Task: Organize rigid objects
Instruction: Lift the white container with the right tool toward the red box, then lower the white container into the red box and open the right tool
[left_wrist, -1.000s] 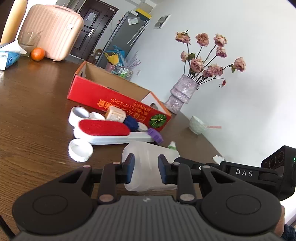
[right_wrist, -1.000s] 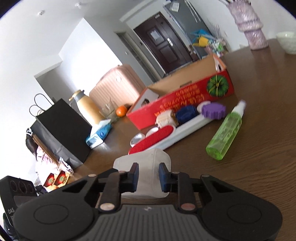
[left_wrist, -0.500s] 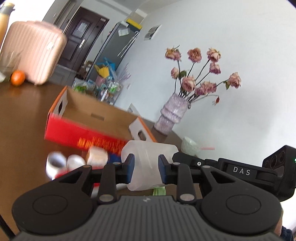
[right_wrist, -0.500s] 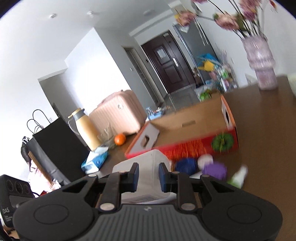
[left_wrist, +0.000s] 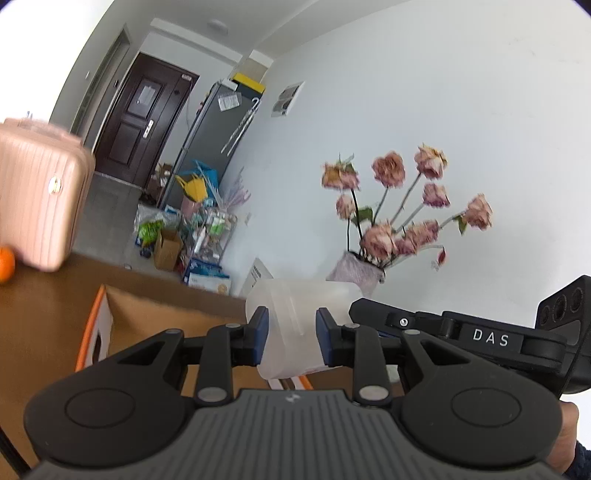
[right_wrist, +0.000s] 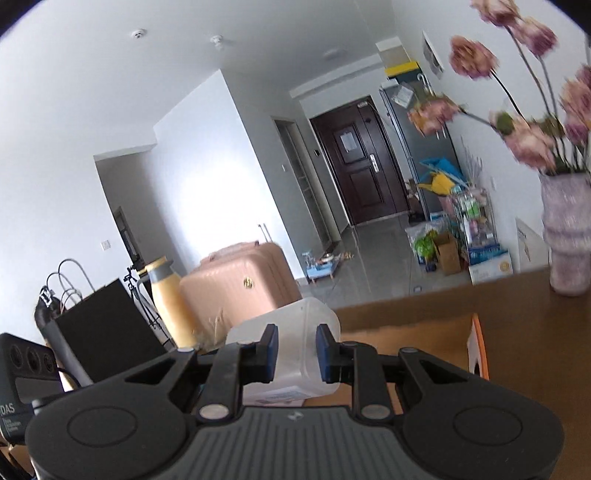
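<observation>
A translucent white plastic jug (left_wrist: 295, 325) hangs in the air, gripped from both ends. My left gripper (left_wrist: 290, 338) is shut on one end of it, blue pads pressed on its sides. My right gripper (right_wrist: 294, 352) is shut on the other end of the jug (right_wrist: 291, 332). In the left wrist view the other gripper's black body (left_wrist: 461, 336) reaches in from the right. The jug is above the open cardboard box (left_wrist: 155, 332) with the orange rim, whose far end (right_wrist: 413, 343) also shows in the right wrist view. The small objects on the table are out of view.
A vase of dried roses (left_wrist: 391, 236) stands at the table's far right, and the vase (right_wrist: 565, 243) is close on the right in the right wrist view. A pink suitcase (right_wrist: 240, 284), a yellow flask (right_wrist: 166, 295), a black bag (right_wrist: 107, 332) and an orange (left_wrist: 5, 264) sit at the far side.
Both grippers have lifted the jug off the table and carried it forward over the box. The lint brush, lids, green spray bottle and box front have dropped out of view.
</observation>
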